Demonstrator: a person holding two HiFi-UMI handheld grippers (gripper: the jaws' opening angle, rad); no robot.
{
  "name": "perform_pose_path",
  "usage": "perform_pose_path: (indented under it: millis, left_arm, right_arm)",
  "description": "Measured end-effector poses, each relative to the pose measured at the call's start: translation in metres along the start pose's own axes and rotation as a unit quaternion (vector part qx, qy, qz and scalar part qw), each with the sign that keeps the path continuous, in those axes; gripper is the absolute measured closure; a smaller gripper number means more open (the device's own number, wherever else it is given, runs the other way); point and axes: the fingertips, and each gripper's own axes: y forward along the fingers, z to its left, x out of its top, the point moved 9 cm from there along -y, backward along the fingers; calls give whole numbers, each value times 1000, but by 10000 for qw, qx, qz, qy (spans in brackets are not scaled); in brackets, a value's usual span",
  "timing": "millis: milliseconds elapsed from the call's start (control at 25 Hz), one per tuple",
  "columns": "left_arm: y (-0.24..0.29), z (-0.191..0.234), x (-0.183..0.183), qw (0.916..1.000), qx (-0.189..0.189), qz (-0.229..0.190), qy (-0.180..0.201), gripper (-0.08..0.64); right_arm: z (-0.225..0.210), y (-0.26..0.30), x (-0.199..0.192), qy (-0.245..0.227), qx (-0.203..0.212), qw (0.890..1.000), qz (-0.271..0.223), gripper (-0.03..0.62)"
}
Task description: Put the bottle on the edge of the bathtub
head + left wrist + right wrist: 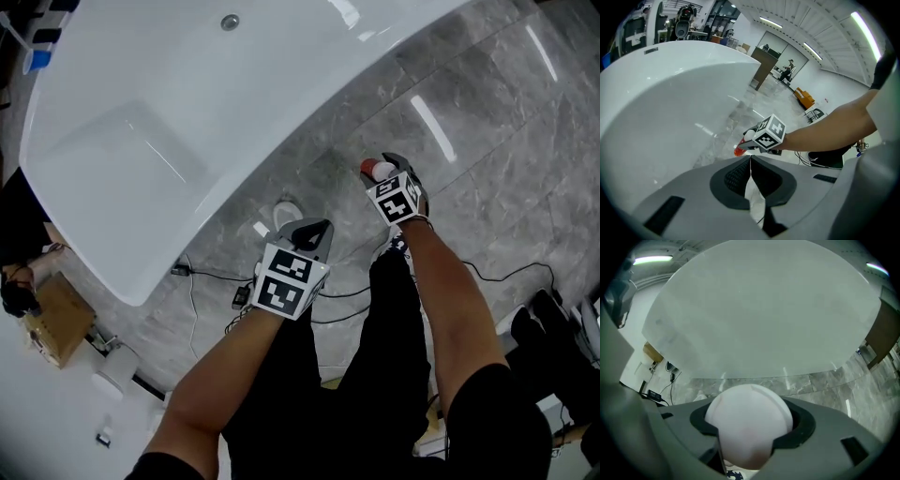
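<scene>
The bottle [378, 170] in the grey right gripper [395, 165] is showing a white cap and red body (white bathtub [187, 84] ahead, grey veined floor [487, 122] below).

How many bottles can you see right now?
1. The red bottle with a white cap sits in the right hand-held gripper, over the grey floor beside the white bathtub. More may be hidden.

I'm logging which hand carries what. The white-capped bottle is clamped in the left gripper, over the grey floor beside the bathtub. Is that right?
Not the left: the right gripper is shut on the bottle, whose white cap fills its jaws in the right gripper view. The left gripper is shut on nothing. The rest holds: over the grey floor, beside the bathtub.
</scene>
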Motion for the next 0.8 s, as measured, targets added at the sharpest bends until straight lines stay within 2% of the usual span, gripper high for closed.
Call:
perform_pose_path:
  millis: [200, 520, 800]
  left_arm:
    - [27, 11, -7, 9997, -41, 92, 218, 543]
    - [73, 33, -17, 9991, 87, -237, -351, 543]
    - [100, 40, -24, 9996, 51, -194, -181, 543]
  right_arm:
    - [-13, 45, 0, -144, -136, 9998, 15, 308]
    - [-25, 104, -2, -592, -296, 9978, 54, 308]
    - [-34, 141, -7, -802, -394, 9960, -100, 308]
